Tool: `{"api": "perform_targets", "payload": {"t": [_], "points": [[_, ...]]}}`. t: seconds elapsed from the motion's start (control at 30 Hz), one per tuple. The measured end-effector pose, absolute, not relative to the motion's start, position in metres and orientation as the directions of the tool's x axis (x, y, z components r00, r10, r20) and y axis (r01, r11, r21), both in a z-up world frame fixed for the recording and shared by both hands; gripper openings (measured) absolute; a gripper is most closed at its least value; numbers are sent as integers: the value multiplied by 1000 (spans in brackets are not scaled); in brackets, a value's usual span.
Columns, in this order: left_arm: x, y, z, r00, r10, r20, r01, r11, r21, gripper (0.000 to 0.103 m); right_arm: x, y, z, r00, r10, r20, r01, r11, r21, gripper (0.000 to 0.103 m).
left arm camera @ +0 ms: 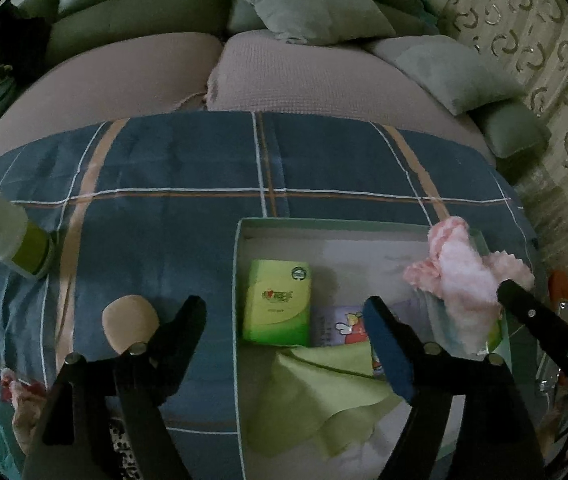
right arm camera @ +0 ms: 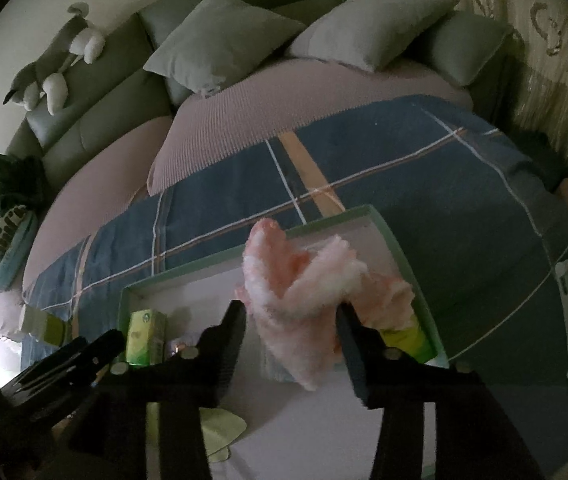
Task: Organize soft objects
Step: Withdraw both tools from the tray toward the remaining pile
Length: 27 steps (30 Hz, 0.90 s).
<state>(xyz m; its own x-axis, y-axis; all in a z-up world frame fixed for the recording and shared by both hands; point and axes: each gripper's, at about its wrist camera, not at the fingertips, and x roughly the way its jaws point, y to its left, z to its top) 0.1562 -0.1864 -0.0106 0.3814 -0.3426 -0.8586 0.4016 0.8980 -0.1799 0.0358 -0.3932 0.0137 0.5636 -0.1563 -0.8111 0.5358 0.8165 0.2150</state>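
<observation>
Right wrist view, right gripper with jaws apart, fluffy pink cloth loose between its fingers above the shallow green-rimmed box, green tissue pack left of it, left gripper spread wide, empty, over the box's left wall, plaid blue blanket beyond.

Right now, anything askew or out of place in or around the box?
Yes. The pink fluffy cloth is bunched over the box's right rim, not lying flat inside. The green cloth lies crumpled near the front. A white-capped bottle lies tipped on the plaid blanket.
</observation>
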Motion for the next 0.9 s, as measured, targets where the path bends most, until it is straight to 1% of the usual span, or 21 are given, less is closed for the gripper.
{"api": "perform_targets", "payload": {"t": [0.07, 0.1, 0.13, 0.17, 0.3, 0.7, 0.9], "points": [[157, -182, -13, 387, -330, -861, 380, 908, -176, 82, 35, -393, 16, 567, -166, -807, 536, 818, 209, 63], [159, -179, -14, 389, -324, -862, 371, 912, -176, 83, 35, -393, 16, 568, -166, -806, 536, 818, 209, 66], [161, -176, -15, 389, -315, -866, 357, 918, -174, 87, 34, -393, 16, 570, -167, -805, 534, 819, 209, 71], [162, -173, -17, 391, -311, -866, 348, 921, -174, 88, 34, -393, 16, 571, -169, -803, 533, 820, 206, 72], [167, -161, -18, 405, -278, -871, 313, 937, -154, 88, 34, -392, 17, 564, -189, -804, 535, 825, 182, 81], [167, -124, -5, 436, -208, -876, 257, 961, -100, 88, 30, -389, 27, 570, -211, -795, 544, 821, 173, 83], [161, -98, 2, 461, -125, -879, 225, 974, -21, 88, 30, -373, 44, 604, -214, -767, 509, 845, 165, 83]]}}
